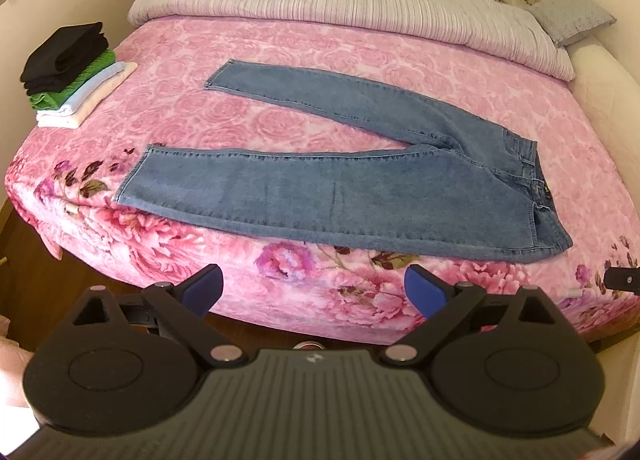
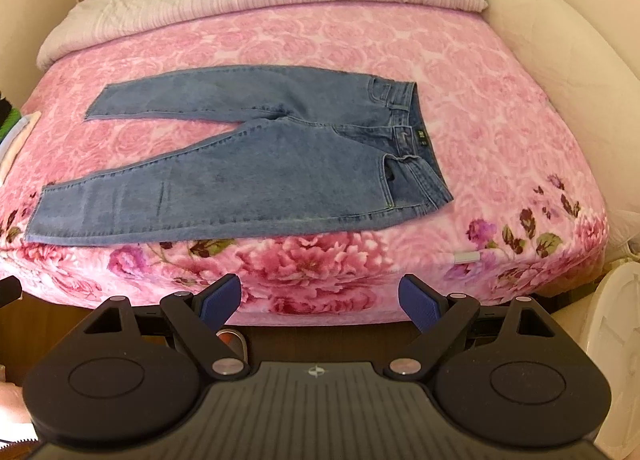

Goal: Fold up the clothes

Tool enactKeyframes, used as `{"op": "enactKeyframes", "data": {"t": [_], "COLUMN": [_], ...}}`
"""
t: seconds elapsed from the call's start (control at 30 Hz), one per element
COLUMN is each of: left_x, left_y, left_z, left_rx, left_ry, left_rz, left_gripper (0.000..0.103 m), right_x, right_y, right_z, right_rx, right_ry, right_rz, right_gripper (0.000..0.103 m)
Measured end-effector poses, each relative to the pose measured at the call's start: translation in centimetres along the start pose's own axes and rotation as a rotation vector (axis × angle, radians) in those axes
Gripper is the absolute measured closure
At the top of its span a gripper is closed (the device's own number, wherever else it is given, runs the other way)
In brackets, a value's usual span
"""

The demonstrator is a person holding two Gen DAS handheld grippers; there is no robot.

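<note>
Both grippers — left point(image 1: 314, 292) and right point(image 2: 320, 302) — hover with fingers spread and empty before the bed point(image 1: 248, 116), where unfolded jeans point(image 1: 320, 188) lie flat, legs splayed — next, likely bringing one leg over the other.

Cream walls point(image 1: 24, 32), brown wood floor point(image 1: 24, 268), pink floral bed point(image 1: 280, 44).

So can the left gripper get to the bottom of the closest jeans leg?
Probably yes. The left gripper has its jaws open and empty, and nothing lies between it and the near leg hem of the jeans, which sits flat by the bed's front edge.
</note>
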State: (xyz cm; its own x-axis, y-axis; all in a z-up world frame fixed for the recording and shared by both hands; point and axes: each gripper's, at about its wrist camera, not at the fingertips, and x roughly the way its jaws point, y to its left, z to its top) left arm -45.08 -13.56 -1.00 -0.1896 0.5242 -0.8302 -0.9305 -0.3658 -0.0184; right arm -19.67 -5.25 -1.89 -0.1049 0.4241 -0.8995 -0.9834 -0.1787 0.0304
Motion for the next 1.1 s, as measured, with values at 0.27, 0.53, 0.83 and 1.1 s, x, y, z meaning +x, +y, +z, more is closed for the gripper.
{"op": "enactKeyframes", "data": {"t": [0.27, 0.53, 0.83, 1.1], "left_x": [5.7, 11.1, 17.7, 23.6], "left_y": [1.2, 3.4, 3.8, 0.1], "left_z": [6.5, 14.2, 17.4, 20.6], "left_rx": [0.066, 0.158, 0.254, 0.317], "left_ry": [0.022, 0.026, 0.059, 0.093], "left_rz": [-0.028, -0.055, -0.214, -0.370], "left_gripper": [0.007, 0.007, 0.007, 0.010], "right_x": [4.4, 9.3, 13.3, 17.3], "right_y": [1.0, 2.6, 1.9, -1.5], "right_z": [4.3, 9.9, 12.2, 14.2], "right_rx": [0.094, 0.232, 0.344, 0.395], "right_ry": [0.051, 0.076, 0.080, 0.057], "right_rz": [-0.046, -0.096, -0.095, 0.039], "right_gripper": [0.015, 0.015, 0.015, 0.015]}}
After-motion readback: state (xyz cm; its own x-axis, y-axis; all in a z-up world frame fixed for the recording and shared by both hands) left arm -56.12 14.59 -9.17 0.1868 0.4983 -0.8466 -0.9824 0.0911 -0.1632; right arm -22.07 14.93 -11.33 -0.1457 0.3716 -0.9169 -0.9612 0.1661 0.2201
